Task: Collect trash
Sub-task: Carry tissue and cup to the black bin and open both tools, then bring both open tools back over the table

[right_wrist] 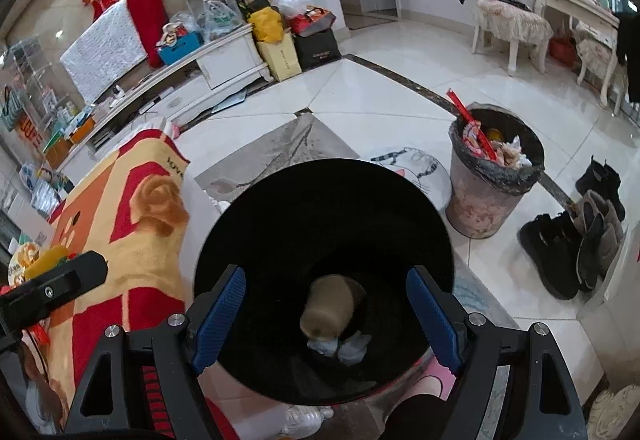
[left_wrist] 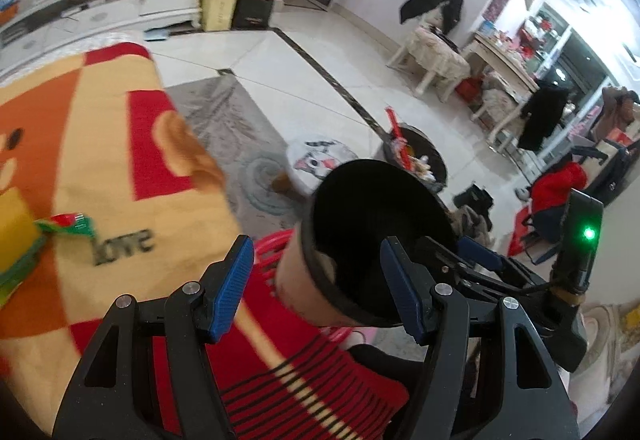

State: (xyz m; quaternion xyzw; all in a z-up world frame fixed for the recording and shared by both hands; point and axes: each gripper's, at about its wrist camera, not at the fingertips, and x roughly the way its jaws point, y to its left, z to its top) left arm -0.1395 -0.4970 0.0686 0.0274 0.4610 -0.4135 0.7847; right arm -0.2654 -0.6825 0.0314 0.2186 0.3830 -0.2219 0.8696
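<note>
A small bin with a black liner [left_wrist: 376, 240] sits just ahead of my left gripper [left_wrist: 316, 280], whose blue pads are spread wide; the right pad [left_wrist: 400, 288] overlaps its rim. In the right wrist view I look straight down into the same bin [right_wrist: 324, 240]; a tan crumpled piece [right_wrist: 328, 308] and a white wrapper [right_wrist: 344, 346] lie at its bottom. My right gripper [right_wrist: 326, 320] is open above the bin mouth and holds nothing. A green and red wrapper [left_wrist: 68, 224] lies on the orange blanket [left_wrist: 100, 144] to the left.
A larger full trash can [right_wrist: 492, 180] with red sticks stands on the tile floor to the right, boots [right_wrist: 572, 240] beside it. A white TV cabinet [right_wrist: 168, 80] with bags and boxes lines the back. Chairs [right_wrist: 512, 24] and a table stand far right.
</note>
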